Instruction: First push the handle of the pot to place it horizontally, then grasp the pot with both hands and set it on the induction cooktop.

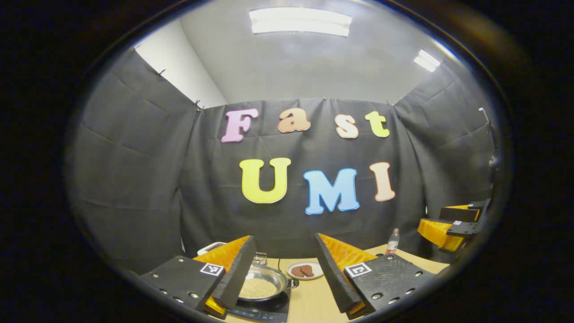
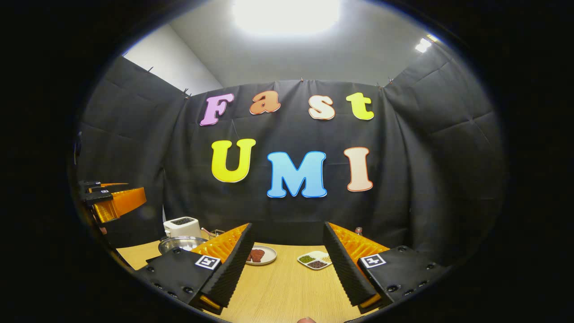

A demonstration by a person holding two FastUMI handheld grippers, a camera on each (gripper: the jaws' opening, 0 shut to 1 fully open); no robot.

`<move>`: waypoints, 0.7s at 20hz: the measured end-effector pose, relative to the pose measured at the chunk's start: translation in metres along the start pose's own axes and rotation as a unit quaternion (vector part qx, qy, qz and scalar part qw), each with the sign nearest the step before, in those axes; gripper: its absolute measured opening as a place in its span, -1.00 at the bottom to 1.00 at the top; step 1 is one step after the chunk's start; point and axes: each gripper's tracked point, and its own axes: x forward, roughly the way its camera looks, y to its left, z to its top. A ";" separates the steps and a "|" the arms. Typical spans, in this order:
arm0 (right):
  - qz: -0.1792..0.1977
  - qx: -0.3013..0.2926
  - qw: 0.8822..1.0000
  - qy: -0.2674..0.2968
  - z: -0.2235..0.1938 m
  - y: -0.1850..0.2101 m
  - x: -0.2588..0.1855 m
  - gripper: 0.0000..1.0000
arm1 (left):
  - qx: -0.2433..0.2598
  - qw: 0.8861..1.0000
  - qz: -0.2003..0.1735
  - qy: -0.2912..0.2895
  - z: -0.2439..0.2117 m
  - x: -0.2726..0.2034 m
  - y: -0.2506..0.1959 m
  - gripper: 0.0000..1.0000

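Left hand-held gripper (image 1: 282,273) agape, right hand-held gripper (image 2: 287,264) agape; pot (image 1: 264,283) on cooktop (image 1: 264,309), handle direction unclear.

Wooden table (image 2: 278,287) bears cooktop (image 1: 264,309), plate (image 2: 261,255), dish (image 2: 316,260), toaster (image 2: 181,226), bottle (image 1: 393,242).

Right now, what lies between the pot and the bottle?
In the left gripper view, a small plate of brown food sits between the pot and the bottle.

A black cloth wall (image 1: 134,179) hangs in folds around the booth, pinned along its top edge. Above it there is a white wall (image 1: 179,67) at the left and a grey ceiling (image 1: 305,67) with two strip lights (image 1: 300,21) (one glares strongly in the right gripper view). Below stands a light wooden table (image 2: 287,282)
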 end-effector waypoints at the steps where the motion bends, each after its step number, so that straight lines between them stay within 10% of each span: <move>1: -0.003 -0.003 1.000 -0.008 0.005 0.000 -0.002 0.84 | -0.004 1.000 0.001 -0.003 0.001 0.001 0.003 0.61; 14: -0.011 -0.010 1.000 -0.022 0.017 0.020 -0.005 0.94 | -0.008 1.000 0.004 -0.012 0.009 -0.004 0.033 0.58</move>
